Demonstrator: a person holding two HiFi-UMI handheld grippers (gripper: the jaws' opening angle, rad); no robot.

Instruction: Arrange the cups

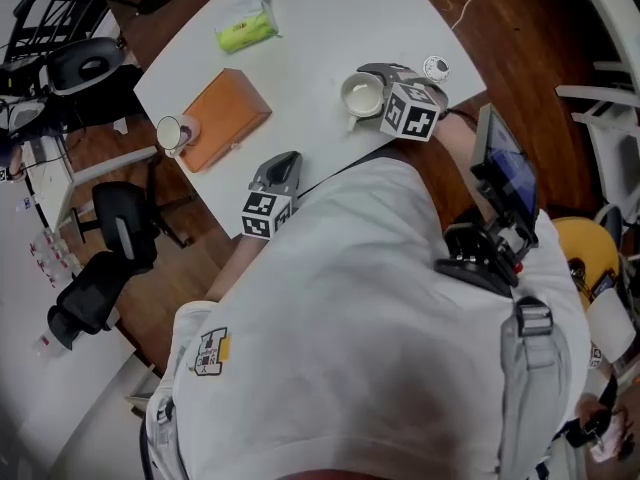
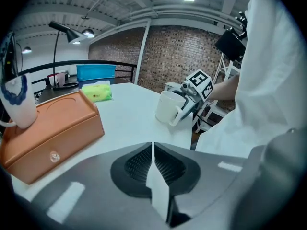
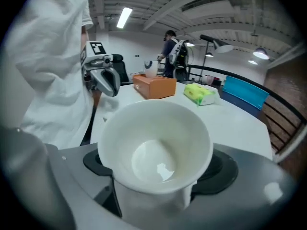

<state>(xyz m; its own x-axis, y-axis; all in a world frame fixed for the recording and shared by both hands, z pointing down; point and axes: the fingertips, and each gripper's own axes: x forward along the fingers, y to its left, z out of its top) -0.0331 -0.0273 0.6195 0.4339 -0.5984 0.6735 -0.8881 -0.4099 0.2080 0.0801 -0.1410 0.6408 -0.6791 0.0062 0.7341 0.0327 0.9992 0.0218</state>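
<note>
Right gripper view shows the right gripper [image 3: 154,174] with its jaws spread wide and a white cup [image 3: 156,147] standing upright between them, mouth up and empty. The pads sit close beside the cup's walls. A dark gap on the left suggests they are not pressing, though the rim hides much of that. Head view places this cup on the white table [image 1: 320,28] near its right edge, next to the person's body. The left gripper [image 2: 152,150] has its jaws closed together on nothing and hangs over the near table edge. An orange box [image 1: 222,118] lies to the left, with a second cup [image 1: 172,133], marked blue, touching its far left end. A green packet [image 1: 246,30] lies well apart beyond.
</note>
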